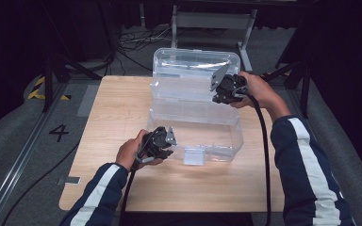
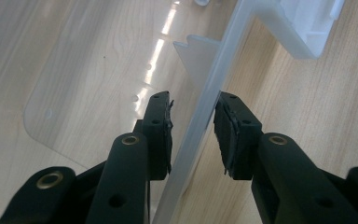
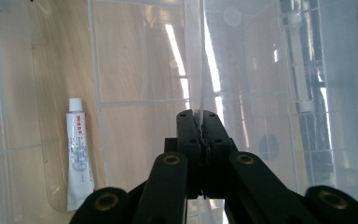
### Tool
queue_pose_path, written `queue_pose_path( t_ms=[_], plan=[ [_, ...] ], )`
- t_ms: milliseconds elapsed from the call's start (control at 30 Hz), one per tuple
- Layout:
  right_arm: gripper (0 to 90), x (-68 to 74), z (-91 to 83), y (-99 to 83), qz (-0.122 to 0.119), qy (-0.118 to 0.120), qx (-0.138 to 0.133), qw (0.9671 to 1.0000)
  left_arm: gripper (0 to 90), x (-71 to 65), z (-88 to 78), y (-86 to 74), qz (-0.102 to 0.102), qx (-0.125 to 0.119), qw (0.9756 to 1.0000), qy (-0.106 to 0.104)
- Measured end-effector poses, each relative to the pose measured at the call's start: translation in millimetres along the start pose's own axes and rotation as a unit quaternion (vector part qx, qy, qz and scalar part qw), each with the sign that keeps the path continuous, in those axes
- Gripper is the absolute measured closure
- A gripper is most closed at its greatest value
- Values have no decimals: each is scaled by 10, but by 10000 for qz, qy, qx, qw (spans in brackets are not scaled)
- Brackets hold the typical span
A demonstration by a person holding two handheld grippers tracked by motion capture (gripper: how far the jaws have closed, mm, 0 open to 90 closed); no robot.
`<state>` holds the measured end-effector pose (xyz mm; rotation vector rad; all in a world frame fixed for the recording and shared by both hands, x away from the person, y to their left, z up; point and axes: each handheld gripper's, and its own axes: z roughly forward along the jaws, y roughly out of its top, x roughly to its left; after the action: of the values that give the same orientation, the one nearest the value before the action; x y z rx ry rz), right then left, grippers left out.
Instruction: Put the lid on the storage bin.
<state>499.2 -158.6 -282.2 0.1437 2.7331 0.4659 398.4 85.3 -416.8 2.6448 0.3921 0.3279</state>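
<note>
Lid (image 1: 195, 70) and box (image 1: 202, 136) are both see-through plastic, and the box sits in the middle of the wooden counter (image 1: 113, 108) with its lid standing up at the back. The right gripper (image 1: 219, 90) is shut tight on the thin edge of the lid, near its right side (the right gripper view shows the plastic pinched flat between the pads). The left gripper (image 2: 193, 133) sits over the front left wall of the box with one jaw on each side, but the pads do not look like they press on it yet, so it is open.

To do this well, I think the left gripper should squeeze the wall first so the box cannot slide. Then the right one can swing the lid slowly. A small white tube (image 3: 78, 158) lies inside the box, well away from both grippers, so it should not get bumped.
</note>
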Motion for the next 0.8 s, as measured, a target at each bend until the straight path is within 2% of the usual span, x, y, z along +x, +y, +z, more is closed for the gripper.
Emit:
queue_pose_path(
  t_ms=[800],
  plan=[
    [878,192,-60,-39,-94,-50,-93,9999,656,-19,5,-6,-24,-49,9999,94]
  ],
)
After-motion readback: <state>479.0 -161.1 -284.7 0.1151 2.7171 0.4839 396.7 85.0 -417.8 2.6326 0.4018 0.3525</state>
